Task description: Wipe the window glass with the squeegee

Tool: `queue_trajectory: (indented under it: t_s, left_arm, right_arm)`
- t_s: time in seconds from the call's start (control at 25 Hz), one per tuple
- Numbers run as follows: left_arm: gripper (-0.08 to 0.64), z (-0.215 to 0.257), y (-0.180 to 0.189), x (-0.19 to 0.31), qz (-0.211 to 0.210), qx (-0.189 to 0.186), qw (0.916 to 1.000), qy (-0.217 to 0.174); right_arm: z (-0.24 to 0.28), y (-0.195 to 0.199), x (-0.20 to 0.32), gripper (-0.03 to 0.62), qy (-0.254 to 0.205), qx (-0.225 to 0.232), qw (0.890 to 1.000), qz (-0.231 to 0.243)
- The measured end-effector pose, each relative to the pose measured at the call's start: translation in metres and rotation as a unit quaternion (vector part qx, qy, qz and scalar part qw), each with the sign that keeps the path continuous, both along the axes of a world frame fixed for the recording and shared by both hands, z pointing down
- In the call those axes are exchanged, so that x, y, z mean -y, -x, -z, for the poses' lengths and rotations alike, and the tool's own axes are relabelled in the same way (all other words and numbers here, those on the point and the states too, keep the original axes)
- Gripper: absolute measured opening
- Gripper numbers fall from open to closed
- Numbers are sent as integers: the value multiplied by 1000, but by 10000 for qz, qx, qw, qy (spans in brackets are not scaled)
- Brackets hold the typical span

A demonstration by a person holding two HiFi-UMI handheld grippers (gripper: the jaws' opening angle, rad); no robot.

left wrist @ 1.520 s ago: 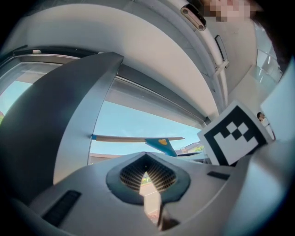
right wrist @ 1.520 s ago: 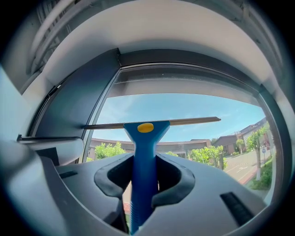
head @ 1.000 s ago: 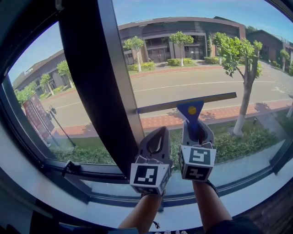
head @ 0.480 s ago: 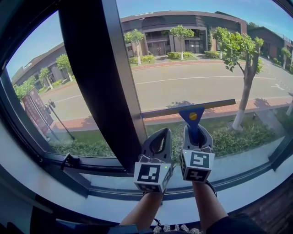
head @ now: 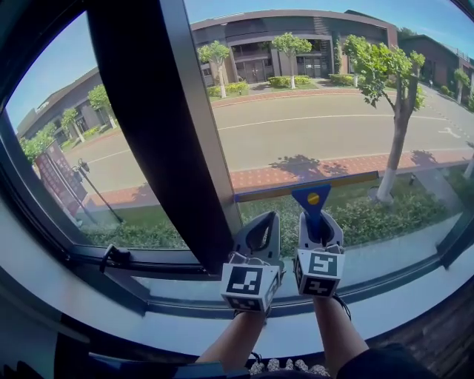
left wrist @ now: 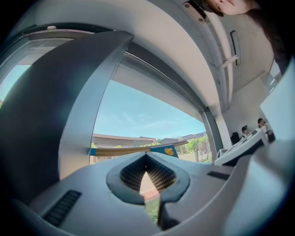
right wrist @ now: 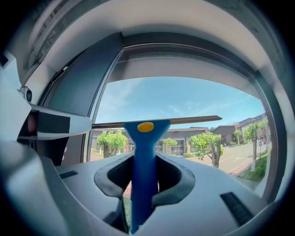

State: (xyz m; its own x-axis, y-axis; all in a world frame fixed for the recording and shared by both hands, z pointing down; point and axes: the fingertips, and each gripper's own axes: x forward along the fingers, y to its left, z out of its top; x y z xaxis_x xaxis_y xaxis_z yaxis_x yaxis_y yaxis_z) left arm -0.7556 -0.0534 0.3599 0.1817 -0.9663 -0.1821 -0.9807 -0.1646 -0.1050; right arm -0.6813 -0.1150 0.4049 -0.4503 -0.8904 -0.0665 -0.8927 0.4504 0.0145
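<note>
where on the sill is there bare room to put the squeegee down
The sill is bare left of the left gripper, below the window latch, and again right of the right gripper. The middle is crowded: both grippers and the person's arms fill it, the right one holding the squeegee.

Your squeegee (head: pixel 311 197) has a bright blue handle with a yellow dot on it, and a dark blade bar edged in dull yellow. Your left gripper (head: pixel 262 219) and right gripper (head: pixel 318 219) are pale grey; their marker cubes (head: pixel 248 285) are white with black square patterns. The window mullion (head: pixel 148 111) is near black, the sill (head: pixel 44 281) pale grey-white. Outside, the paving (head: pixel 348 166) is brick red, the hedge (head: pixel 378 215) green, the road (head: pixel 311 137) grey, the sky (head: pixel 244 11) clear blue.
</note>
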Motion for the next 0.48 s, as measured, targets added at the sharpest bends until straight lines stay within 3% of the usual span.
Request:
queue_trajectory:
  t_s: [0.48]
  left_arm:
    - [-5, -14, -1, -1, -131, -51, 9997, 203]
  right_arm:
    - [-33, 0, -2, 127, 384, 15, 9993, 18]
